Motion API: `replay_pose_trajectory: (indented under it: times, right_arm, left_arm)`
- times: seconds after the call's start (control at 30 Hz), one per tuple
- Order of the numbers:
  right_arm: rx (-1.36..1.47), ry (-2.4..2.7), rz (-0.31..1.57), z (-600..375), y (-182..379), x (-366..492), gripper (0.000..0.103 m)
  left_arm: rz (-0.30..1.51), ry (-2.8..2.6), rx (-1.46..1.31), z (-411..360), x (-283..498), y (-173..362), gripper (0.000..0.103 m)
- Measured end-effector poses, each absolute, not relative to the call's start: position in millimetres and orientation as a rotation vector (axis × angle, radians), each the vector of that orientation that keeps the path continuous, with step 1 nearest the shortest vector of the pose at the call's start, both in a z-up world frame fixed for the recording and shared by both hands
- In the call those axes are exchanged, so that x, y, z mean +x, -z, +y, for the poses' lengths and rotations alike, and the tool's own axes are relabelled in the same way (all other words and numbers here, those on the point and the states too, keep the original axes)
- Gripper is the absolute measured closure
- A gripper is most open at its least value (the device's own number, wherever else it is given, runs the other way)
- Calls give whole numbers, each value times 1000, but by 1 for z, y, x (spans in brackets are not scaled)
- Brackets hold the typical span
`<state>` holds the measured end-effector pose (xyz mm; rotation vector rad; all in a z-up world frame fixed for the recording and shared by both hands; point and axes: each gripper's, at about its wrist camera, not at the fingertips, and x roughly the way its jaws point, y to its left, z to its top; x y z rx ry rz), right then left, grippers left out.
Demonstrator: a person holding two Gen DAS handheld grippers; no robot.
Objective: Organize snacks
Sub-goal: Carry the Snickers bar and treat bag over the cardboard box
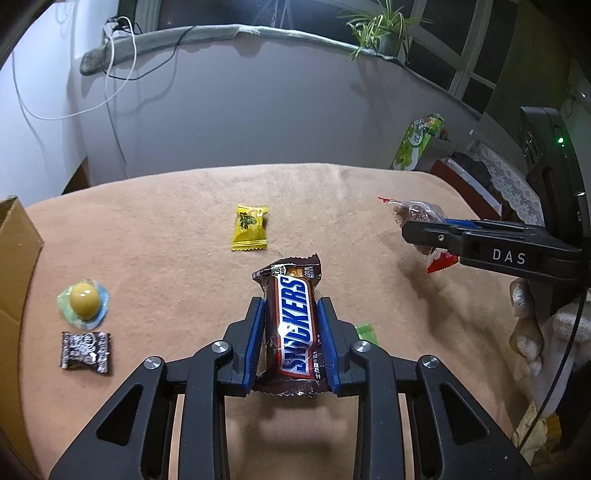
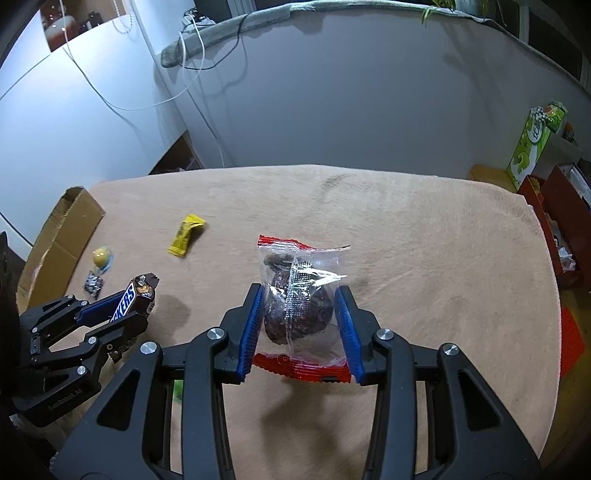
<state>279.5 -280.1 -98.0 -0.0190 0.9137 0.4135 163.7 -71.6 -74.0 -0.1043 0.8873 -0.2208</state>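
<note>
Glossily brown Snickers bar (image 1: pixel 291 328) — crinkled wrapper ends.

Worktop (image 1: pixel 166 229): box (image 1: pixel 14 266) at the left edge. Just right of it, jelly cup (image 1: pixel 84 302), with a small candy (image 1: pixel 85 353) near side of the cup. Sachet (image 1: pixel 249 228) mid-worktop, farther back. Snickers (image 1: pixel 293 328) nearer than the sachet, between the fingers of the left hand-held gripper (image 1: pixel 291 332), above the worktop. Clear packet (image 2: pixel 301 302) to the right, in the right hand-held gripper (image 2: pixel 300 325). Carton (image 2: pixel 532 147) beyond the far right corner. Plant (image 1: pixel 384 29) on the sill behind.
</note>
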Motion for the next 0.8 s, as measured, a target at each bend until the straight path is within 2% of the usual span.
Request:
replay_pose_trajectory:
  times: [0.37,0.8]
  right_arm:
    - [-35,-463,868,-252,68,255,62]
    - [-92,-594,813,-163,38,223,62]
  left_arm:
    - [808,203,-126,-51,135,41,76]
    - [733,103,-178,19,91,16,76]
